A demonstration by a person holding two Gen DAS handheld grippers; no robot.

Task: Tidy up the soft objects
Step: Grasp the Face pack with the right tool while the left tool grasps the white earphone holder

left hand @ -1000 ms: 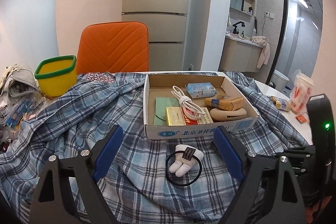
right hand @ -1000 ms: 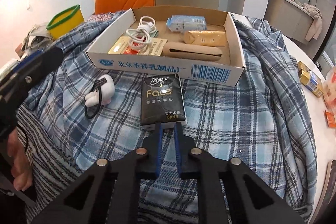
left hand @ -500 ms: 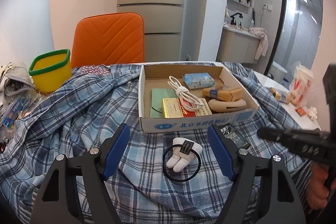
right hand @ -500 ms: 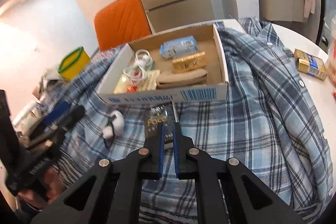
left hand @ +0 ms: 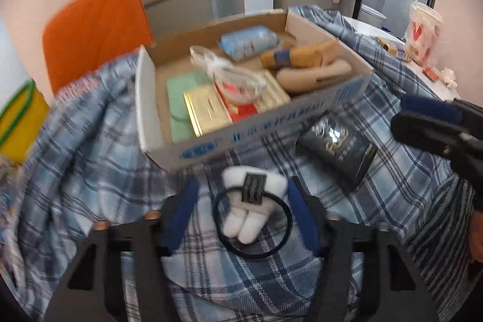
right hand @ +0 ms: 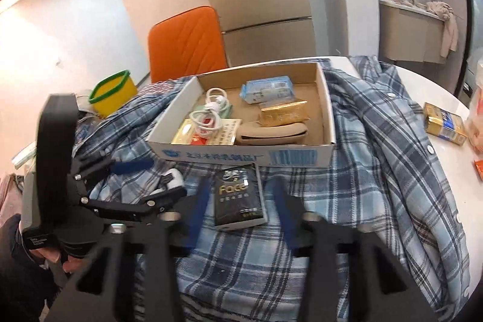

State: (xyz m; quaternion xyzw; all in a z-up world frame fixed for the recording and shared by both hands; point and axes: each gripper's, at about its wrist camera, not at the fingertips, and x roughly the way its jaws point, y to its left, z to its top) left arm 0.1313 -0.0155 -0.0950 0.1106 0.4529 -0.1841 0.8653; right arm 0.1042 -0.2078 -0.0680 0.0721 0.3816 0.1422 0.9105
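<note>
Far left, at about nine o'clock in my left view: yellow bin with green rim (left hand: 18, 113), clear of the work.

My left gripper (left hand: 241, 216) stands with jaws wide, one blue pad on each side of the white plush hair tie (left hand: 252, 207), which lies on the plaid shirt (left hand: 90, 171) just short of the cardboard box (left hand: 271, 125). Whether the pads touch the plush cannot be determined; the picture is blurred.

Centre, twelve o'clock: the box holds a white cable (right hand: 211, 116), a blue tissue pack (right hand: 267, 89), a gold packet (right hand: 283, 113), a beige case (right hand: 271, 135) and flat cartons. Space remains only along its right wall.

My right gripper (right hand: 240, 210) has its jaws set wide around the black tissue pack (right hand: 238, 195), which lies on the shirt against the box front. No contact is visible.

Far right, three o'clock: gold carton (right hand: 443, 122) on the white table (right hand: 452, 171).

Risks noted:
- The black elastic loop extends beyond the plush; closing on it alone may let the piece swing or slip free.
- Either jaw may pinch shirt fabric and drag the box.
- My two grippers sit near each other; simultaneous lifts towards the box invite collision.
- The pack's glossy wrap may slide out of a shallow grasp.
</note>
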